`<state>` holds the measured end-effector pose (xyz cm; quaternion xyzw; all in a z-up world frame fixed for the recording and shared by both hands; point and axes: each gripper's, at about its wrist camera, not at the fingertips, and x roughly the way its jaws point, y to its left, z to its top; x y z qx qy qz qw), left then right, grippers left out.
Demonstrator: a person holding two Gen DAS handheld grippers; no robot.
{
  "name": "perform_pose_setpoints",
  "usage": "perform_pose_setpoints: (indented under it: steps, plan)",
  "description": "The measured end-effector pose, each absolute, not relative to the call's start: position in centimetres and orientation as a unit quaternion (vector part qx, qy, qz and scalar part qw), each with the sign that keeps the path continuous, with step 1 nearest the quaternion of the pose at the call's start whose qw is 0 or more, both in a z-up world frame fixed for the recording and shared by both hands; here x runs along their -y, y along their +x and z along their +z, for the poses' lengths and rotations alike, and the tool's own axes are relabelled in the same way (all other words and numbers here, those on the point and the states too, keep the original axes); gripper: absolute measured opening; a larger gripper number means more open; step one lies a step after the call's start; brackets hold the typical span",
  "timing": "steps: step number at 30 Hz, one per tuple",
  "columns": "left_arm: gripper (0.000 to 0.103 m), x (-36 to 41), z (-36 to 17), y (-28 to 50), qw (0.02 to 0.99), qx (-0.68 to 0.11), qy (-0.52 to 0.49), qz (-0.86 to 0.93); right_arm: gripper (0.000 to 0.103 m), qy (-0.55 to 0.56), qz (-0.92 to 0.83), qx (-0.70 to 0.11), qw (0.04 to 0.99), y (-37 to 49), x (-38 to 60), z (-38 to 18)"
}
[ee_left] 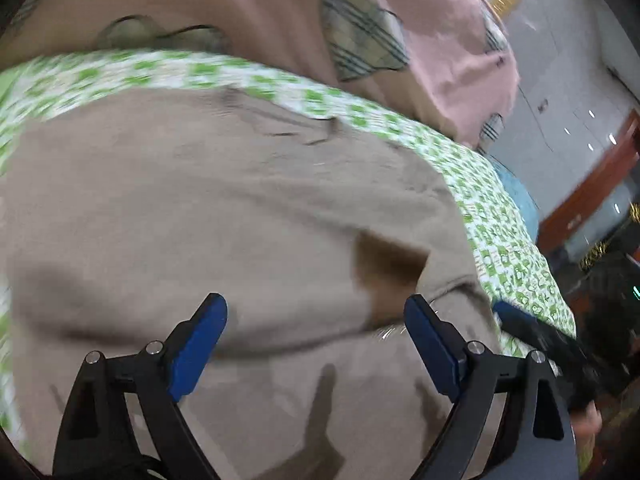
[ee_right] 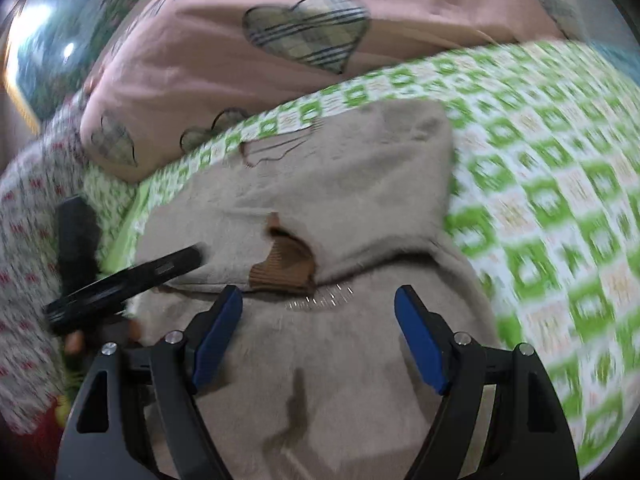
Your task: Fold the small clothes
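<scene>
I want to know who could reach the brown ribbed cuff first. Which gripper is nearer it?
Too close to call. The left gripper and right gripper both hover open just short of the brown ribbed cuff.

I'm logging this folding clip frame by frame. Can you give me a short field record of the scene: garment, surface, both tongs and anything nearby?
garment: beige knit top, partly folded over itself, brown ribbed collar showing
surface: green and white checked sheet
left tongs: open above the beige top, nothing between the blue pads
right tongs: open above the top, just short of the collar, holding nothing
nearby: pink bedding with plaid hearts behind the garment
image quality: motion blur in both views
</scene>
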<state>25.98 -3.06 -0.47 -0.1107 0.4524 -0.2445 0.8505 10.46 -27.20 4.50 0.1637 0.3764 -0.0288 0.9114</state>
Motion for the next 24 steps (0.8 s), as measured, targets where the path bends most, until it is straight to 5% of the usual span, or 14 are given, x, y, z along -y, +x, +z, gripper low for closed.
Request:
perform_pose_setpoints:
  steps: [10,11,12,13,20,24]
  plan:
    - [0.091,-10.4,-2.1,25.1,0.895,-0.441,-0.062,-0.006,0.079,0.086,-0.029,-0.428,0.899,20.0,26.3,1.2]
    - [0.091,-11.0,-2.5,25.6,0.895,-0.441,-0.068,0.002,0.065,0.090,-0.027,-0.437,0.895,20.6,26.4,0.6]
    - [0.091,-11.4,-2.6,25.9,0.895,-0.440,-0.069,0.001,0.026,0.092,-0.019,-0.446,0.890,21.0,26.2,0.3]
    - [0.091,-11.4,-2.8,26.5,0.896,-0.439,-0.068,0.001,0.010,0.102,-0.006,-0.456,0.884,21.4,26.1,0.1]
    - [0.081,-11.6,-4.2,29.4,0.894,-0.444,-0.054,0.019,0.006,0.189,0.014,-0.300,0.935,18.6,28.8,10.2]
    - [0.059,-10.9,-3.2,30.1,0.905,-0.420,-0.070,0.011,0.006,0.187,-0.032,-0.310,0.932,19.1,31.7,10.8]
